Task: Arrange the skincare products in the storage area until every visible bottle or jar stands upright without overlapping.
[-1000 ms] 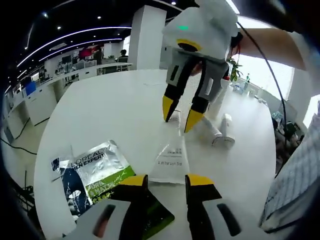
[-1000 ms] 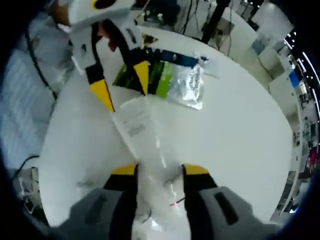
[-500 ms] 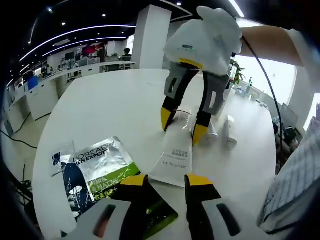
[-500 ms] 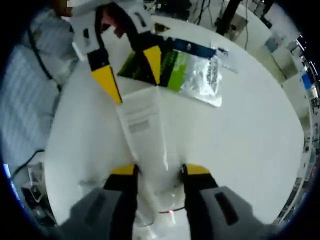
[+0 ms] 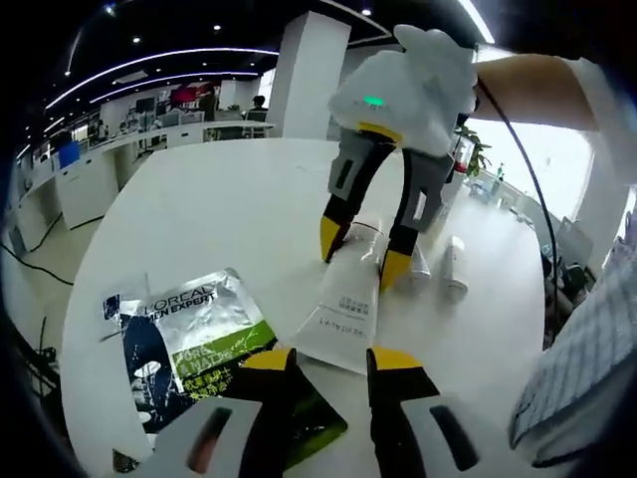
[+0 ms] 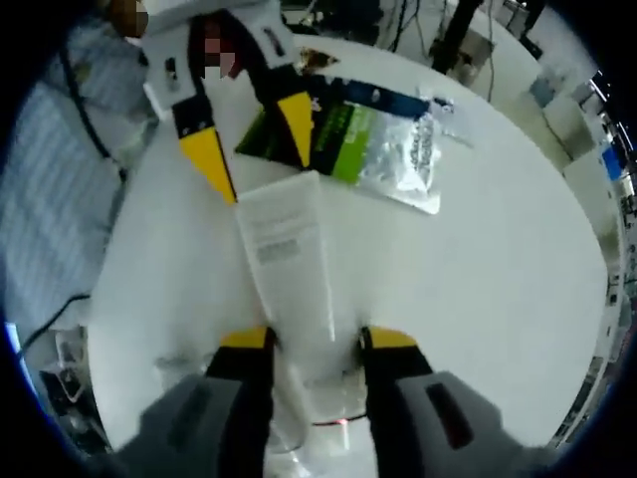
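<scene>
- Right gripper point(image 6: 307, 341): jaws spread, straddling the cap end of a flat-lying white tube point(image 6: 289, 259). Whether the pads touch it I can't tell; reads as lined up for a grab, not clamped.
- Left gripper point(image 5: 320, 360): jaws parted, nothing between them, hanging just above the bench point(image 5: 199, 209) near the tube's crimped end point(image 5: 343, 319). Looks like standby, leaving the tube to the other gripper.
- From the left gripper view, the right gripper point(image 5: 360, 251) comes down steeply from above with one yellow tip on each side of the tube near its cap. A steep approach suits tipping the tube up onto its cap.
- A silver, green and dark packet point(image 5: 194, 344) lies flat just beside the tube; in the right gripper view the packet point(image 6: 373, 139) sits past the tube's far end, close to it, touching or not unclear. It can't stand, so likely just needs to stay clear.
- Further back, two small white bottles point(image 5: 454, 267) lie on their sides near the right gripper. Neither is upright yet.
- Judgement: early in the task; tube is the step in hand. Risk: a soft tube may slip or flop once lifted.
- Far background: office desks point(image 5: 90, 179) and a white pillar point(image 5: 299, 75).
</scene>
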A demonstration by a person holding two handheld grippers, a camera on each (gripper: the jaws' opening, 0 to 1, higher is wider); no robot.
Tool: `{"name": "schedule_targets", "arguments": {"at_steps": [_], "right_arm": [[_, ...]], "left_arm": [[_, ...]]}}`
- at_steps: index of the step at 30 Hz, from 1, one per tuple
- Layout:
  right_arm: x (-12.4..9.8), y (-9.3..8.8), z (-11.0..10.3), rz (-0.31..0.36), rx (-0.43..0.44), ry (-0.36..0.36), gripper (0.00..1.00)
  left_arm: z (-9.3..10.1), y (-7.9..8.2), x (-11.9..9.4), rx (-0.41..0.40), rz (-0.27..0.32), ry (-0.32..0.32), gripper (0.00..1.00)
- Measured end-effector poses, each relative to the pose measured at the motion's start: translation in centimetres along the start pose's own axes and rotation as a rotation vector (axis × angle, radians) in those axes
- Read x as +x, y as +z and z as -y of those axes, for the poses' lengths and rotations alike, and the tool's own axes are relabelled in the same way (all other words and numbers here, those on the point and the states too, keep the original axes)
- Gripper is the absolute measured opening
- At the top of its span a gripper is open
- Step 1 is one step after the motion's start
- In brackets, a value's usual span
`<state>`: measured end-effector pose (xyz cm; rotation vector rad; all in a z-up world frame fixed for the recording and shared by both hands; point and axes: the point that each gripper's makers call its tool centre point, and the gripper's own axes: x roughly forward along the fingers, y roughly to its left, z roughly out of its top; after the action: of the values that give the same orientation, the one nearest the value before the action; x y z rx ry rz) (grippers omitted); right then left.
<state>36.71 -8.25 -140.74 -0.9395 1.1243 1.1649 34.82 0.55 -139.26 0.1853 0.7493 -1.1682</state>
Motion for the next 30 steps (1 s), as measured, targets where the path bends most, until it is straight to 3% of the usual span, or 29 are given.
{"name": "schedule_targets", "arguments": {"at_steps": [6,13,16,17,24,25,30], "right_arm": [[0.1,0.1,-0.3,-0.031,-0.007,-0.007,0.31],[0.1,0.2,-1.0,-0.019,0.018,-0.022,0.3],[0.1,0.4,-1.5,0.006,0.012,-0.026,0.29],[0.1,0.3,-1.6,0.003,0.012,-0.029,0.29],[0.1,0.5,-1.5,0.006,0.013,-0.075,0.28],[0.1,0.5,-1.5,0.006,0.016,-0.077,0.28],[-0.1,0.5,-1.5,0.027,0.028,-0.12,0.27]], "left_arm": [[0.3,-0.1,0.0,-0.031,0.002,-0.007,0.28],[0.1,-0.3,0.2,-0.059,-0.012,-0.004,0.27],[-0.1,-0.8,0.2,-0.134,-0.038,-0.01,0.27],[-0.3,0.0,0.5,-0.107,0.0,-0.019,0.27],[-0.3,-0.1,0.7,-0.144,-0.016,-0.041,0.26],[-0.2,0.2,0.9,-0.214,-0.02,-0.059,0.26],[-0.2,0.6,1.2,-0.302,-0.021,-0.094,0.24]]}}
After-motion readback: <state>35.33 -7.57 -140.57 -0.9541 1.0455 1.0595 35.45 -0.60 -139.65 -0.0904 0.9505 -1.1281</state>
